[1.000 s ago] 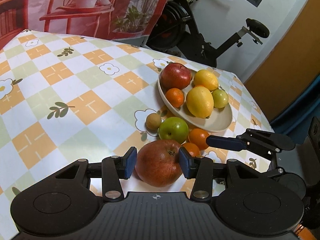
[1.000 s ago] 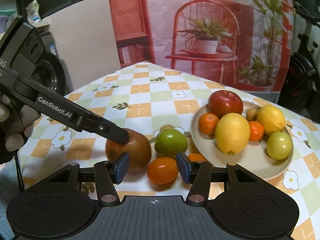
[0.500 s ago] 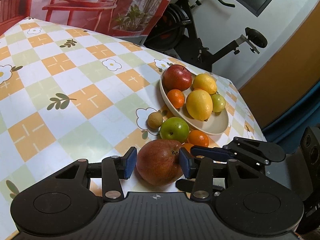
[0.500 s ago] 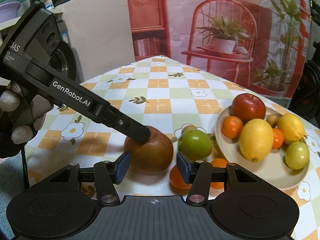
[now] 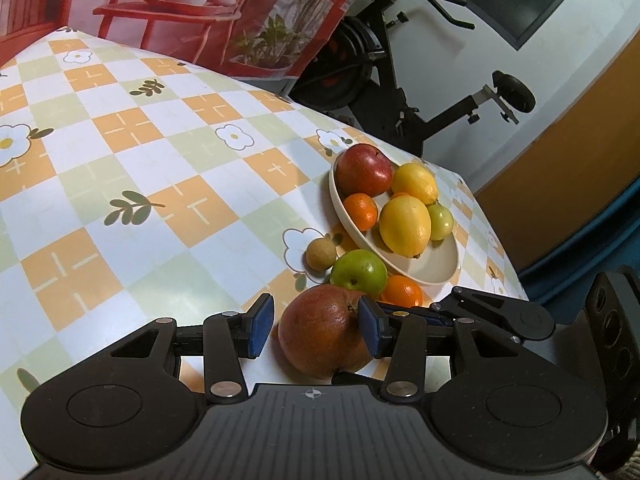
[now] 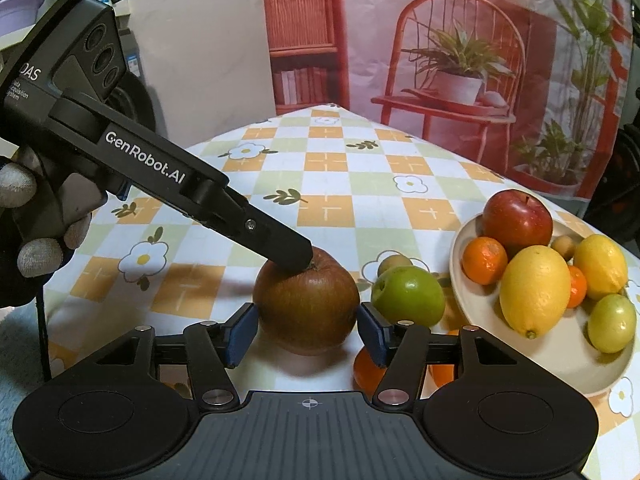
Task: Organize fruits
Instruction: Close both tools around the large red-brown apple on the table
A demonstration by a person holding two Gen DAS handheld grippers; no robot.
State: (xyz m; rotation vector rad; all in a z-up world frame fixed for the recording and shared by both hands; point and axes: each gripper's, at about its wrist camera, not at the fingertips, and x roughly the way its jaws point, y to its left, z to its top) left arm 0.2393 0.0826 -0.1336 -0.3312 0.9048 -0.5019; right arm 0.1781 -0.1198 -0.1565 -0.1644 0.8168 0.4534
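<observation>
Right gripper [image 6: 306,330] straddles pomegranate [image 6: 306,304]; green apple [image 6: 408,296] crowds beside.

tablecloth [image 5: 168,184]: smooth, slightly glossy, looks like coated vinyl
plate [image 6: 568,364]: cream, matt, beside the green apple
pomegranate [image 6: 306,304]: dull, leathery, faintly streaked rind
green apple [image 6: 408,296]: glossy, smooth skin
lemon [image 6: 534,290]: finely pitted, soft sheen, on the plate
left gripper [image 5: 316,330]: matt black plastic, blue rubbery pads, metal rivets
glove [image 6: 24,216]: knitted cloth
</observation>
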